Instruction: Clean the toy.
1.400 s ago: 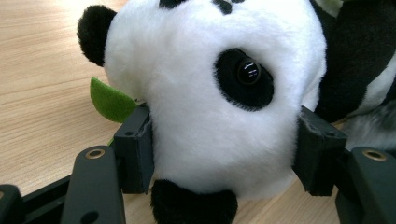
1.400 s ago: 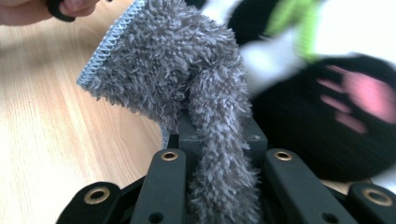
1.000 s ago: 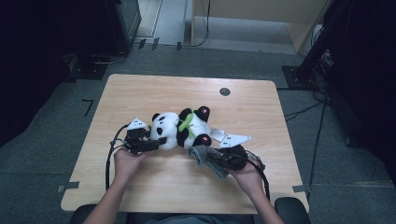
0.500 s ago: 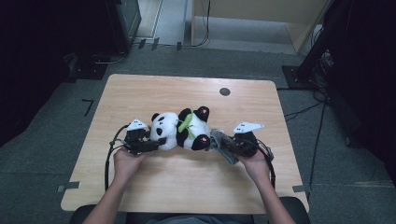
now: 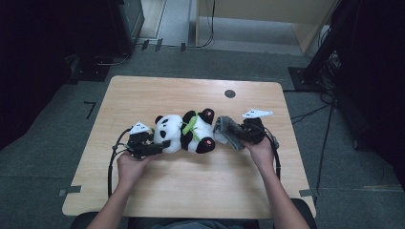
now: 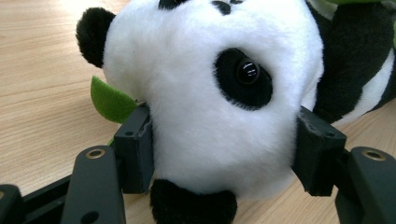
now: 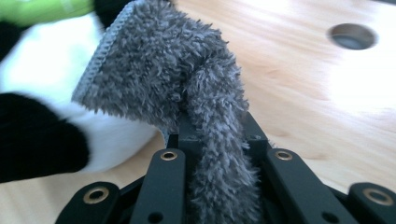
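A plush panda [image 5: 187, 133] lies on its side mid-table, head to the left. My left gripper [image 5: 165, 144] is shut on the panda's head [image 6: 210, 93]; both pads press into the white fur, one at each cheek. A green leaf [image 6: 111, 100] pokes out beside the left pad. My right gripper [image 5: 237, 136] is shut on a grey fluffy cloth [image 5: 227, 132], which it holds against the panda's rear end. In the right gripper view the grey cloth [image 7: 187, 93] bunches up between the closed jaws and drapes over the panda's white and black body [image 7: 42, 116].
The wooden table [image 5: 191, 95] has a round dark cable hole [image 5: 229, 93] at the back right. Cables trail from both grippers toward the front edge. Grey carpet and dark equipment surround the table.
My right gripper has carried the grey cloth from the panda's front side round to its right end, moving back and to the right. The left gripper and panda have stayed put.
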The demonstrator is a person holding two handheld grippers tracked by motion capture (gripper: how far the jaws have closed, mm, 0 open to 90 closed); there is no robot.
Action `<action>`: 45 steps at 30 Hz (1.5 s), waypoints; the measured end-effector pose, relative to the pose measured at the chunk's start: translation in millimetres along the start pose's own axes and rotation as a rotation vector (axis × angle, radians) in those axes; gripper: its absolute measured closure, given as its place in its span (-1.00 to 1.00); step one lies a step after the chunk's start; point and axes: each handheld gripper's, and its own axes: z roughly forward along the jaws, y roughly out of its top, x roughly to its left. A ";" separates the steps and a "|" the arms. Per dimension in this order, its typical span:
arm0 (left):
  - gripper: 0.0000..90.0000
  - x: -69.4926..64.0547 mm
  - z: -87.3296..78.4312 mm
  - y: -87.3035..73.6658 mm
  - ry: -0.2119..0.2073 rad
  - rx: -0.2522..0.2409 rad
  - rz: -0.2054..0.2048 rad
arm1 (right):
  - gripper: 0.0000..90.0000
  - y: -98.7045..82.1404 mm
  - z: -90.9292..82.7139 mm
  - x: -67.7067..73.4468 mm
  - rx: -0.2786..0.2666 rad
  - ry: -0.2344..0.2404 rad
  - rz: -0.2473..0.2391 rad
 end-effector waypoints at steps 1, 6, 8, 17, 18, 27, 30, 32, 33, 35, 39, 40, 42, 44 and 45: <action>-0.25 -0.2 -0.1 0.1 0.001 0.000 0.002 | 0.71 0.2 -1.1 -4.3 -0.008 -0.009 0.009; -0.25 -0.7 -0.2 0.3 0.006 -0.006 -0.003 | 0.71 1.1 -4.5 -24.6 -0.013 -0.053 0.047; -0.26 -0.4 0.0 0.7 0.006 -0.008 -0.004 | 0.70 0.6 -4.3 -30.5 -0.016 -0.065 0.057; -0.27 1.1 0.8 0.7 0.007 -0.008 0.009 | 0.65 -9.2 7.7 -59.3 -0.028 -0.157 0.091; -0.27 1.4 0.9 0.6 0.006 -0.008 0.009 | 0.65 -10.8 10.4 -62.9 -0.024 -0.166 0.099; -0.31 3.2 2.0 -1.9 0.002 -0.023 0.023 | 0.64 -20.9 22.6 -74.2 0.006 -0.180 0.134; -0.32 3.7 2.0 -2.6 -0.001 -0.025 0.028 | 0.57 -21.8 23.6 -75.3 0.010 -0.188 0.120; -0.34 3.6 2.1 -2.7 -0.001 -0.025 0.028 | 0.46 -23.2 24.0 -76.6 0.011 -0.177 0.122; -0.34 3.6 2.1 -2.8 -0.001 -0.026 0.029 | 0.37 -23.4 23.8 -77.1 0.009 -0.179 0.123; -0.35 3.5 2.1 -3.0 -0.001 -0.026 0.030 | 0.25 -23.6 23.4 -78.2 0.000 -0.169 0.134; -0.38 4.3 2.4 -3.3 -0.006 -0.029 0.032 | 0.04 -21.2 19.7 -76.6 -0.014 -0.155 0.131; -0.39 4.4 2.4 -3.3 -0.006 -0.029 0.032 | 0.00 -20.3 18.2 -75.6 -0.026 -0.146 0.135; -0.40 4.2 2.4 -3.3 -0.006 -0.028 0.032 | -0.07 -18.3 15.6 -73.0 -0.042 -0.135 0.140; -0.41 4.0 2.4 -3.2 -0.007 -0.027 0.032 | -0.12 -15.9 13.4 -69.6 -0.061 -0.122 0.135; -0.41 4.1 2.3 -3.1 -0.007 -0.026 0.033 | -0.13 -14.5 12.3 -67.3 -0.067 -0.117 0.129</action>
